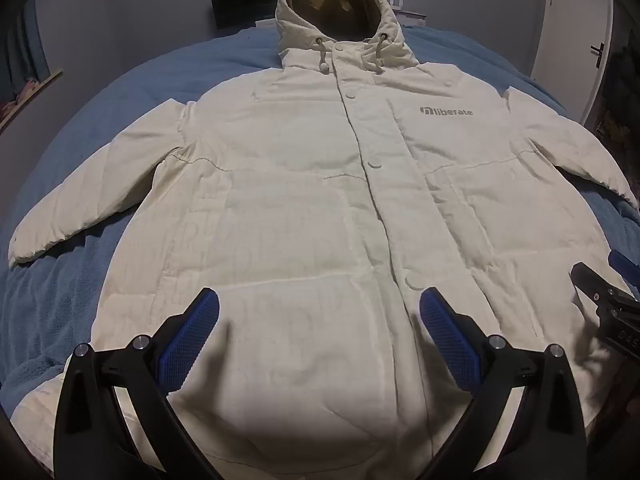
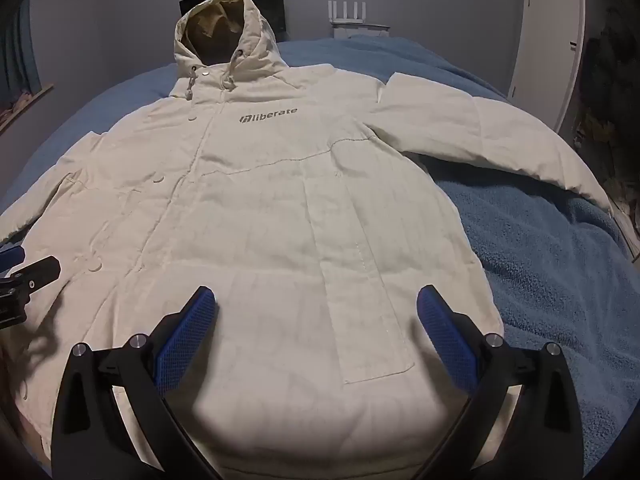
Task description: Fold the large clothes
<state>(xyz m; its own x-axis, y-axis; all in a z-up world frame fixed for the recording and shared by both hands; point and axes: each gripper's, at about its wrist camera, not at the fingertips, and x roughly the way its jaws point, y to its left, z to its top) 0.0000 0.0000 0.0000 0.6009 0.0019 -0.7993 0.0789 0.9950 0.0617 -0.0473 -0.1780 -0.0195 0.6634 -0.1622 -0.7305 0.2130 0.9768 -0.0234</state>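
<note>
Lying face up on a blue blanket (image 1: 80, 320), a cream hooded jacket (image 1: 320, 200) fills both wrist views, front closed, sleeves spread to either side. Left gripper (image 1: 319, 322): jaws spread wide, blue pads (image 1: 188, 344) clear of the fabric, nothing between them; the lower front panel of the jacket lies directly ahead of and below the gap, with a snap button just inside the right-hand pad. Right gripper (image 2: 317, 320): jaws likewise wide apart and empty, poised over the lower front beside the long pocket flap (image 2: 360, 312), which runs from ahead of the gap back toward the right-hand pad. Each gripper appears at the edge of the other's view, well apart from it. The hood (image 2: 220, 28), the only hollow form in view, stands open far beyond the jaws; its tan lining shows, and whether anything lies inside cannot be told. A grey "liberate" logo (image 1: 446, 111) marks the chest, between jaws and hood.
</note>
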